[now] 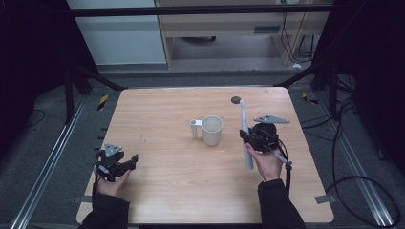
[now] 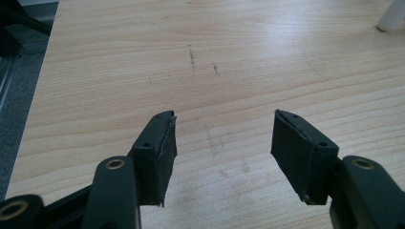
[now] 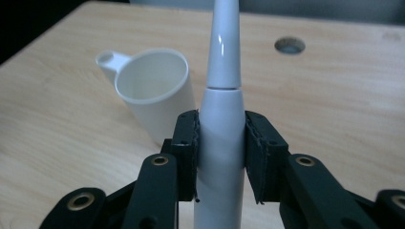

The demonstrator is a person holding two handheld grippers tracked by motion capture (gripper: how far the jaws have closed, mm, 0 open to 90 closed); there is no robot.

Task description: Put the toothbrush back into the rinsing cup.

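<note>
White electric toothbrush (image 3: 219, 119) clamped by its handle between the jaws of the right gripper (image 3: 220, 143), held above the wooden table (image 1: 167, 167) just right of a white cup (image 1: 212, 130). The left gripper (image 2: 223, 143) rests near the table's left edge, jaws apart on nothing, with bare wood between it and the cup

No readable text or labels

No lettering, brand, number or sign can be read on anything here; the yellow-and-black striped markers (image 1: 102, 101) on the floor at the counter's far corners carry no words.
</note>
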